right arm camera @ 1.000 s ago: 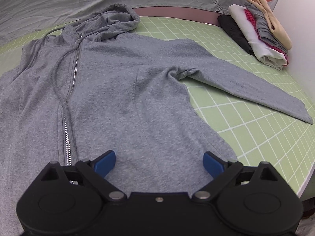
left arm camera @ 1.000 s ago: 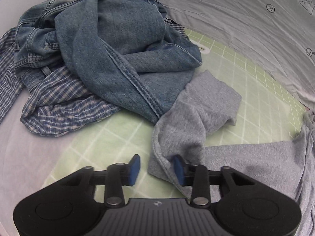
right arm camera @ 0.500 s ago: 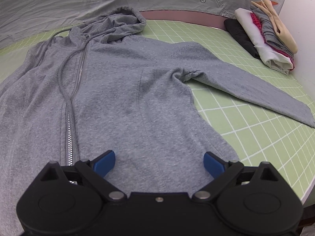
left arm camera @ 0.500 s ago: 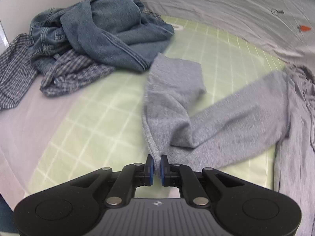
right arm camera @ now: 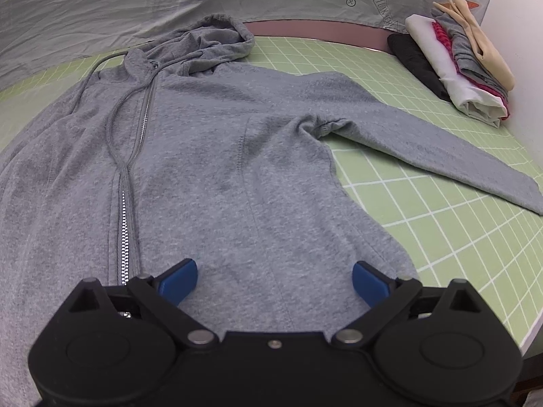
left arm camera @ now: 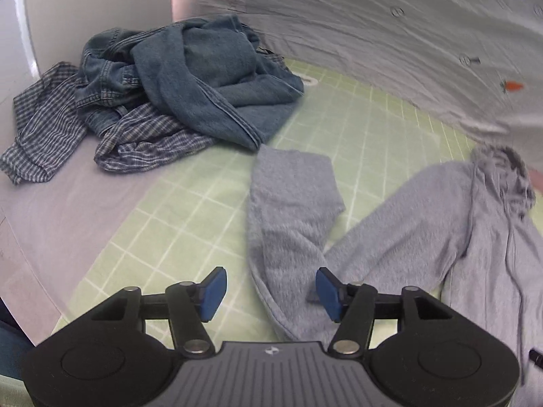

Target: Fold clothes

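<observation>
The gray hoodie lies flat on the green tabletop, its left sleeve running lengthwise straight ahead between the left gripper jaws, which have just opened and hold nothing, while the right gripper jaws gape empty over the hem.

We see both wrist views angled steeply down, close over the tabletop; they share the grey hoodie, at four o'clock in the left view.
</observation>
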A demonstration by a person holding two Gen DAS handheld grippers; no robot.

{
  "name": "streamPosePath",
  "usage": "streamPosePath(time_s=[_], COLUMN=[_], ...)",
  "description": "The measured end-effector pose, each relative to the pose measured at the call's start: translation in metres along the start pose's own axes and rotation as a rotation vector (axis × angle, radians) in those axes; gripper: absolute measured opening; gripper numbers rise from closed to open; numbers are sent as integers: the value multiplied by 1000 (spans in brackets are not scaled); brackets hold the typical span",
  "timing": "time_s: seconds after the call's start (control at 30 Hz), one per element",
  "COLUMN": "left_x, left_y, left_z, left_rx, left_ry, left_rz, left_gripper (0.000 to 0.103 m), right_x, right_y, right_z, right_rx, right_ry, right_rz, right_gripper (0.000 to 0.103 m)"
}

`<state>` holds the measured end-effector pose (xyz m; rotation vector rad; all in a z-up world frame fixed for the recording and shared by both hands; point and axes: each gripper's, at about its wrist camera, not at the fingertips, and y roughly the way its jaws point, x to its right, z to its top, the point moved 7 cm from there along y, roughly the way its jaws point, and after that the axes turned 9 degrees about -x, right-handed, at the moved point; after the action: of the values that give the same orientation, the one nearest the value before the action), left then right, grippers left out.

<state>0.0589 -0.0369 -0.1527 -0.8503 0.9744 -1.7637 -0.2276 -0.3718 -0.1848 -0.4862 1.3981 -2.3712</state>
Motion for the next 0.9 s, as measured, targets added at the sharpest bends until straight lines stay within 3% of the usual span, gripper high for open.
streamPosePath(time_s=[0.2, 0.4, 0.43, 0.47, 0.5, 0.53, 0.67, 0.77, 0.9], left_x=[-21, -4, -1, 2, 2, 3, -9, -36, -96], left_y=[42, 78, 82, 85, 87, 88, 78, 58, 27], left_z=[38, 55, 55, 56, 55, 55, 58, 62, 59], left_rx=[-75, -119, -119, -116, -105, -94, -24, 59, 158], left_ry=[-63, 62, 74, 83, 87, 98, 76, 36, -107], left_rz=[0, -21, -24, -24, -16, -3, -2, 68, 223], left_gripper=[62, 59, 54, 40, 28, 6, 4, 4, 4], right_x=[1, 1, 1, 1, 0, -1, -3, -4, -5], right_y=[-1, 0, 0, -1, -1, -2, -3, -3, -3], right_z=[-5, -7, -7, -8, -8, -9, -11, -11, -10], right_rx=[20, 25, 21, 18, 16, 15, 7, 1, -2], right_ry=[37, 68, 73, 78, 79, 79, 84, 83, 73], right_rz=[-25, -38, -42, -45, -49, -54, -61, -65, -71], right_gripper=[102, 102, 102, 102, 102, 102, 102, 102, 102])
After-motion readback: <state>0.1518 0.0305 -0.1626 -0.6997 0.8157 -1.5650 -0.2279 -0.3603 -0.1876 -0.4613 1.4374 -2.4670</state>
